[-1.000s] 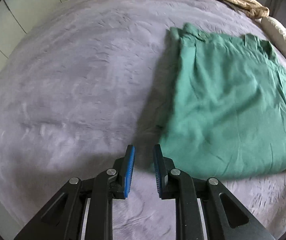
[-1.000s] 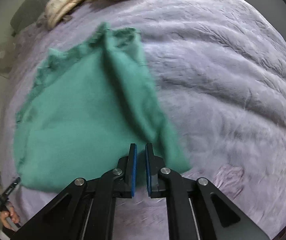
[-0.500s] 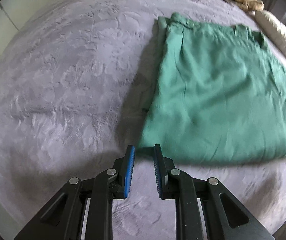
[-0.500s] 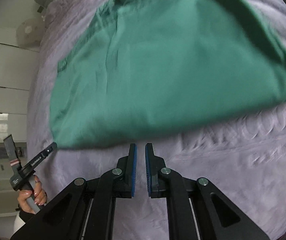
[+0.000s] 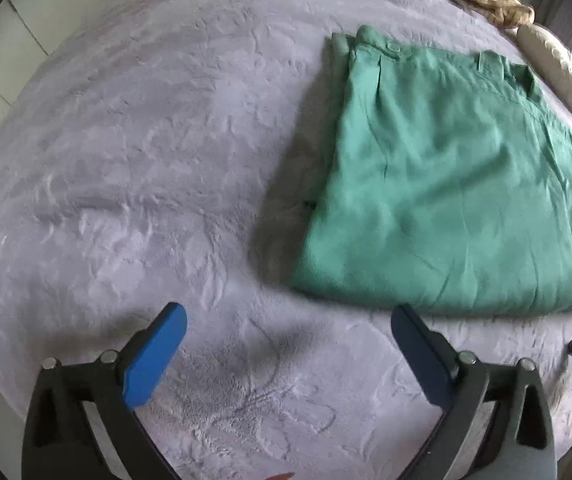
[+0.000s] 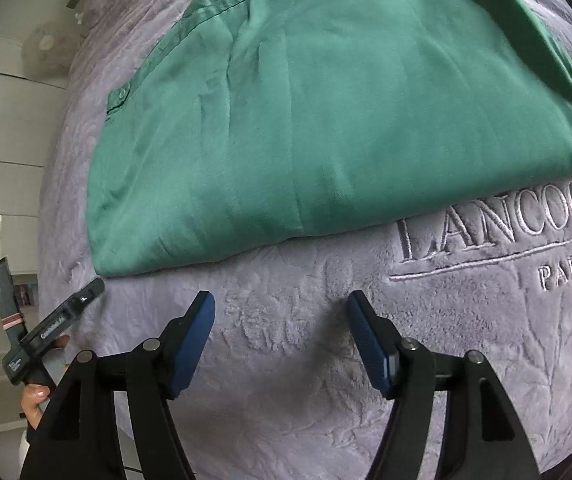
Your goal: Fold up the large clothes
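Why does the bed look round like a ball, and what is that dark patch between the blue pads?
Both wrist views use fisheye lenses, which bulge the purple bedspread and darken the corners. In the left wrist view the patch is a soft shadow under the open left gripper. In the right wrist view the green garment and the embroidered lettering look sharp.

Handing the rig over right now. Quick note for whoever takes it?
Left tool: open, empty, over the purple blanket just short of the green garment.
Right tool: open, empty, near the garment's front edge.
Garment lies folded flat, waistband at the far side.
Done: at least one fold, both tools clear of the cloth.
Left: probably another fold; your call.
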### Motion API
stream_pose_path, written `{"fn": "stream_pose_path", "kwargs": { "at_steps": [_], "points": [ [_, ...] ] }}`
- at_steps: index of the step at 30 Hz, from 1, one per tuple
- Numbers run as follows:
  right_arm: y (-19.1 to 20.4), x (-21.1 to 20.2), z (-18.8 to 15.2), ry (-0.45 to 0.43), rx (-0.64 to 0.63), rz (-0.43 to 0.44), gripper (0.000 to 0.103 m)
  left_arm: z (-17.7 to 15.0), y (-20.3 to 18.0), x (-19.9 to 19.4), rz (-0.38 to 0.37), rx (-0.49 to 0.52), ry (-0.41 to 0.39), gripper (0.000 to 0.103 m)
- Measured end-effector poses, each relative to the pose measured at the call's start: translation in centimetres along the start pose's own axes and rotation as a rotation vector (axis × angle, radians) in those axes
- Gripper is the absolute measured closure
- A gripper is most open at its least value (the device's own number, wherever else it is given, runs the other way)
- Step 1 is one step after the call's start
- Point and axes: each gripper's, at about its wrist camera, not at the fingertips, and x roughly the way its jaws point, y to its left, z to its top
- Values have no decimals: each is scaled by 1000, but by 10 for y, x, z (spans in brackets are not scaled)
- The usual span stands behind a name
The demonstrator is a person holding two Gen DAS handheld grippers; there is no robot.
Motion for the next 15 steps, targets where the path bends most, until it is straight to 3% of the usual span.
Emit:
{"fn": "stream_pose_path", "kwargs": {
  "at_steps": [11, 12, 14, 15],
  "points": [
    [11, 6, 0, -22, 4, 49, 17, 1, -9, 10, 45, 22, 21, 1],
    [13, 6, 0, -27, 2, 56, 15, 1, -5, 10, 43, 10, 27, 1],
    [19, 8, 0, -39, 1, 86, 0, 3, -1, 12, 37, -5, 33, 1],
    [21, 9, 1, -44, -2, 105, 0, 5, 0, 13, 33, -8, 35, 1]
  ]
}}
